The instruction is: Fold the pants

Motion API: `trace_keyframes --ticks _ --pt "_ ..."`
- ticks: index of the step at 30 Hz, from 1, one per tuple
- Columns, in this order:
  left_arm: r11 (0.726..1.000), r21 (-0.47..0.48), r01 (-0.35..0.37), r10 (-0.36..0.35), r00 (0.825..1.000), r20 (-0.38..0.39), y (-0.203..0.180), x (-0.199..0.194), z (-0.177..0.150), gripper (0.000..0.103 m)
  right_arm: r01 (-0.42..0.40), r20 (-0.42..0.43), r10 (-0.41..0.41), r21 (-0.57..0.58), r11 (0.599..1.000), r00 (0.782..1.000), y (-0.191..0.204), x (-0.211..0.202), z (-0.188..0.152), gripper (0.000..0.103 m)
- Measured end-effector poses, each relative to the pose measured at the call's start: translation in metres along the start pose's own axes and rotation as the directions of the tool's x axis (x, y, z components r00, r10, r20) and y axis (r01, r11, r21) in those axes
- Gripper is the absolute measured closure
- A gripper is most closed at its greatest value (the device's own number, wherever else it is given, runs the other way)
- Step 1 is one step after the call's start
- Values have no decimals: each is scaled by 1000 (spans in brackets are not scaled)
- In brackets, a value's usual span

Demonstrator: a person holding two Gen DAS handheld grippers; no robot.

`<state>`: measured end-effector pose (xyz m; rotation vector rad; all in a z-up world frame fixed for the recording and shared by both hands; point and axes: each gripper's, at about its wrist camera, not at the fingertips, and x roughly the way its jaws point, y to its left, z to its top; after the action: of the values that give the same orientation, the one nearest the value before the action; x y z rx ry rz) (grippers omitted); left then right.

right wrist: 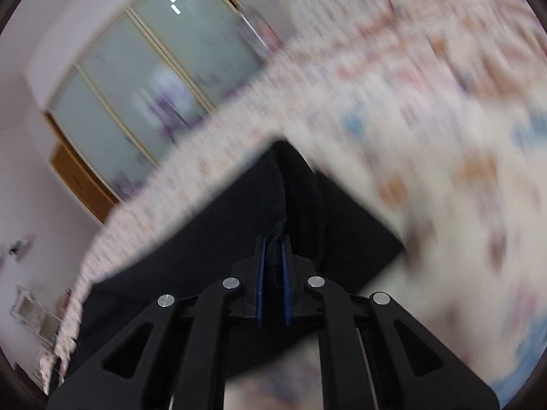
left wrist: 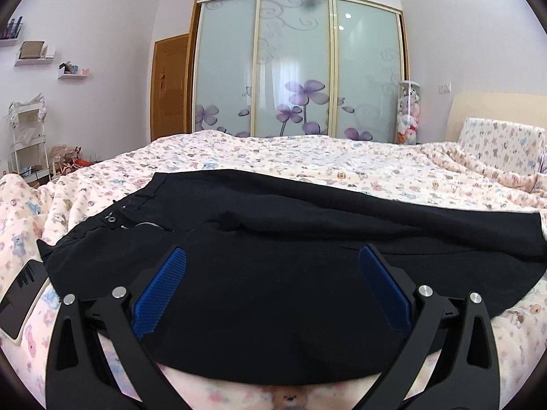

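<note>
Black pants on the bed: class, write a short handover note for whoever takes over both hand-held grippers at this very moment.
Left hand-held gripper: open, empty, poised over the black fabric pants.
Right hand-held gripper: shut on a pinch of the pants fabric; its view is motion-blurred.
Pants lie across the pink bear-print bedspread, waistband with button and zipper to the left.
Done: right grasp taken.
Left: the folding itself; no neat fold shows yet.

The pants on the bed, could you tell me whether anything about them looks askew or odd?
The pants lie rumpled, with a raised ridge across the middle and the fly open at the waistband. The right gripper pinches a bunched fold.
</note>
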<state>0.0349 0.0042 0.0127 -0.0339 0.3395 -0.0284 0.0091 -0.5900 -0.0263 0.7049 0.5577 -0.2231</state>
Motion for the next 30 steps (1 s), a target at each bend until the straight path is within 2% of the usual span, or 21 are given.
trace_keyframes --ticks 1,4,6,7,9,10,13,15,17,18,22,24,26,30 --pt "1000 -5 -1 1 1000 -1 1 -2 0 2 16 -19 -16 9 1000 1000 1 -2 -2 93" --pt "999 -29 -13 13 1000 9 7 -8 -3 2 78 -16 -78 5 997 997 8 -19 -1 82" --pt "999 -47 -25 26 999 27 11 -12 -4 2 98 7 -98 10 995 995 14 -33 1 69" --pt "998 -58 -29 31 999 38 13 -14 -4 2 91 20 -91 18 996 996 17 -41 -1 65" --pt "996 -79 -31 35 998 56 17 -18 -6 2 21 34 -23 68 997 999 27 -54 -3 38" --pt "996 -86 -28 33 998 60 19 -19 -7 2 -39 30 36 91 995 999 33 -55 -4 37" --pt "996 -85 -23 28 998 59 21 -20 -8 2 -209 -43 221 186 960 974 59 -38 -14 40" --pt "998 -66 -13 15 999 35 18 -18 -9 2 -265 -96 295 246 932 950 73 -18 -23 50" --pt "999 -43 2 -2 1000 7 14 -15 -9 2 -279 -154 341 324 904 927 89 14 -33 53" --pt "999 -34 2 -2 1000 0 12 -14 -10 2 -270 -177 347 354 895 921 95 29 -37 57" --pt "1000 -7 -3 3 1000 -8 6 -13 -11 2 -241 -231 361 422 874 904 115 77 -46 59" --pt "1000 -2 -4 4 1000 -17 6 -11 -11 2 -224 -222 355 457 861 908 116 87 -48 59" --pt "1000 -3 1 -1 1000 -29 6 -7 -10 2 -201 -193 331 491 847 924 113 94 -46 59" --pt "999 -41 18 -20 999 -39 12 -5 -9 2 -171 -110 272 541 823 956 102 98 -46 69"
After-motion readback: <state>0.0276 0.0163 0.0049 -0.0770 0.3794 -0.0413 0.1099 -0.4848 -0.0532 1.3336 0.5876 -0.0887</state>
